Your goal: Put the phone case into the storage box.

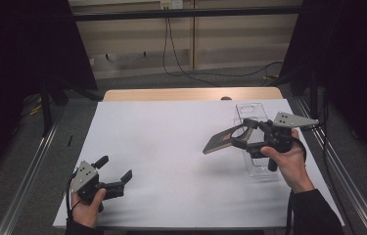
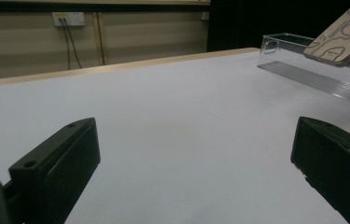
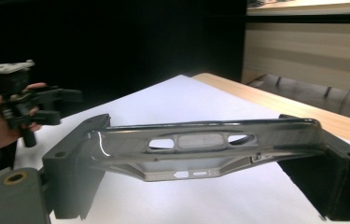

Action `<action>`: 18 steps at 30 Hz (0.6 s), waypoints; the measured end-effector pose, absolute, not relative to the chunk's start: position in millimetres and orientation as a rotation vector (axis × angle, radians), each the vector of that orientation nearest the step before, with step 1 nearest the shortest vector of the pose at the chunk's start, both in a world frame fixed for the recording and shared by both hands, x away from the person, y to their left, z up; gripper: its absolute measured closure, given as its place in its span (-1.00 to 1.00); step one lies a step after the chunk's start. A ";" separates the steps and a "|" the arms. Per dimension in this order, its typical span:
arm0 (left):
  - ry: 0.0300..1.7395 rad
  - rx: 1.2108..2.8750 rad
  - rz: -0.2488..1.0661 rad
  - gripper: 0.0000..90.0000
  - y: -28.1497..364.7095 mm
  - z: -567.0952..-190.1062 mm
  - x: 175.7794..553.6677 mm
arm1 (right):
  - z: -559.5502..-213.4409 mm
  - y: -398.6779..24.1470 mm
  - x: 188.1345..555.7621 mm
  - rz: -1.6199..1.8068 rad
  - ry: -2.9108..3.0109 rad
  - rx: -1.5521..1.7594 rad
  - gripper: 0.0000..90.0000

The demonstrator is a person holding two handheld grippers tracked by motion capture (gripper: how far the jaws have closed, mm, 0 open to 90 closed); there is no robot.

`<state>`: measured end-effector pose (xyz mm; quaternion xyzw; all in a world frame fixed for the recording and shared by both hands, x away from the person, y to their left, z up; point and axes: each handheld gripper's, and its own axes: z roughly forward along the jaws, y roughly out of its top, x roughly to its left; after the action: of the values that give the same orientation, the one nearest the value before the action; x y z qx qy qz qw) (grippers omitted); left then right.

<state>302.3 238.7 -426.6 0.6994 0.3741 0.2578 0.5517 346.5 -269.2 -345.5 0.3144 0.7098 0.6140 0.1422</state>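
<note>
My right gripper (image 1: 242,135) is shut on a phone case (image 1: 221,139), a flat tan-grey shell that it holds tilted in the air above the right half of the table. In the right gripper view the case (image 3: 200,142) spans the gap between both jaws, seen end-on with its cut-outs. A clear plastic box (image 1: 255,152) lies on the table just under and behind that hand. The left gripper view has the patterned case (image 2: 343,39) hovering over the box (image 2: 303,70). My left gripper (image 1: 115,169) rests open near the front left corner, with nothing between its jaws (image 2: 196,149).
A white sheet (image 1: 171,147) covers the wooden table, whose bare far edge (image 1: 191,94) shows behind it. Metal rails run down both sides. Black curtains hang left and right. Cables trail on the floor (image 1: 210,76) beyond the table.
</note>
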 end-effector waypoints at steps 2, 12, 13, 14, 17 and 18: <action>0.898 1.651 0.615 -0.97 241.1 -427.8 300.4 | -342.8 -271.0 346.5 1.778 2.035 0.907 -0.74; 0.918 1.624 0.640 -0.97 245.5 -426.8 294.7 | -324.3 -283.1 349.8 1.748 1.966 0.945 -0.74; 0.919 1.608 0.637 -0.97 245.5 -426.1 293.7 | -321.6 -284.9 350.7 1.743 1.957 0.951 -0.74; 0.917 1.606 0.639 -0.97 246.2 -425.3 292.7 | -318.9 -287.0 351.8 1.735 1.947 0.953 -0.74; 0.922 1.605 0.664 -0.97 248.4 -425.0 293.1 | -311.2 -293.7 355.2 1.707 1.926 0.979 -0.74; 0.929 1.599 0.653 -0.97 249.0 -424.9 293.8 | -309.4 -296.3 356.7 1.694 1.917 0.989 -0.74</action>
<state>293.8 249.0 -424.9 0.6774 0.3935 0.2768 0.5564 356.7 -296.3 -309.4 0.3536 0.6850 0.6054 0.1980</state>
